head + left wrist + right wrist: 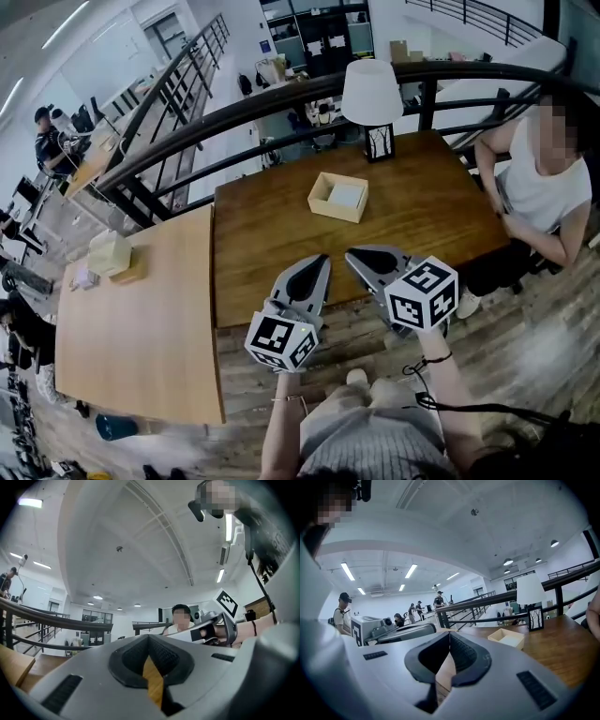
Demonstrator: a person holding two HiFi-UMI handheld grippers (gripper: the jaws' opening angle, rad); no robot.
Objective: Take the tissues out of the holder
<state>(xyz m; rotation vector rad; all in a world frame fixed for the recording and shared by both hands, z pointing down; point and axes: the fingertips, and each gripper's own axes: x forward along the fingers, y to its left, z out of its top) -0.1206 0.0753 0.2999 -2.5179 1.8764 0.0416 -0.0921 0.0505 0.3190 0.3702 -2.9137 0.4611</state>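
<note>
The tissue holder (338, 197) (497, 637), a shallow, pale wooden box, sits open toward the far middle of the dark wooden table (272, 234) (562, 653). A flat stack of white tissues (346, 195) (510, 640) lies inside it, filling most of the tray. Just beyond the holder, at the table's far edge, stands a lamp (371, 94) (530, 592) with a white shade and a dark square base.

Both my grippers are well short of the holder, over the near edge of the same table and pointing toward it. My left gripper (322, 258) (149, 637) is clenched, its ribbed pads meeting at the tip, and nothing is caught between them; only a sliver of wood grain shows through the gap below. My right gripper (352, 253) (449, 634) is just beside it and is likewise closed and empty. The two tips are near each other but not touching. Each gripper carries its marker cube nearest to me.

A lighter wooden table (141, 328) butts against the dark one on my left, and a pale box (110, 253) sits at its far end. A curved black railing (281, 98) runs behind both tables. A seated person in a white top (539, 178) is at the right end of the dark table.
</note>
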